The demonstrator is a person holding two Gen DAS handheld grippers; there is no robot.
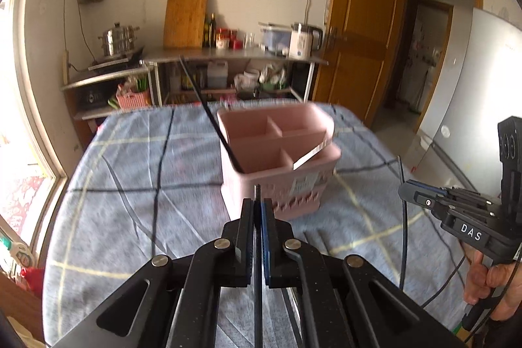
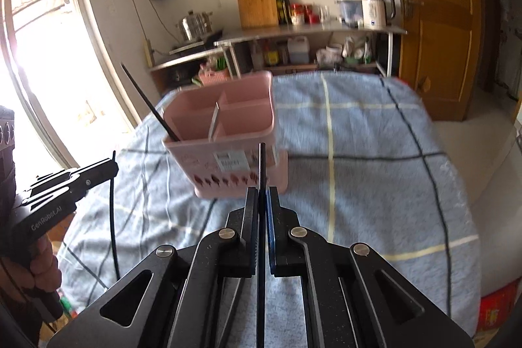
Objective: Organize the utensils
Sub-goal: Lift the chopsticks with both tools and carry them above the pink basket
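A pink utensil holder with several compartments stands on the blue checked cloth. One black chopstick leans out of its left compartment, and a flat metal utensil rests inside. My left gripper is shut on a thin black chopstick, held above the cloth in front of the holder. My right gripper is shut on another black chopstick, also raised in front of the holder. A person's hand grips each handle.
The cloth-covered table spreads around the holder. Behind it are a steel shelf with a cutting board, bottles and a kettle, and a pot on a cooker. A wooden door is on the right and a window on the left.
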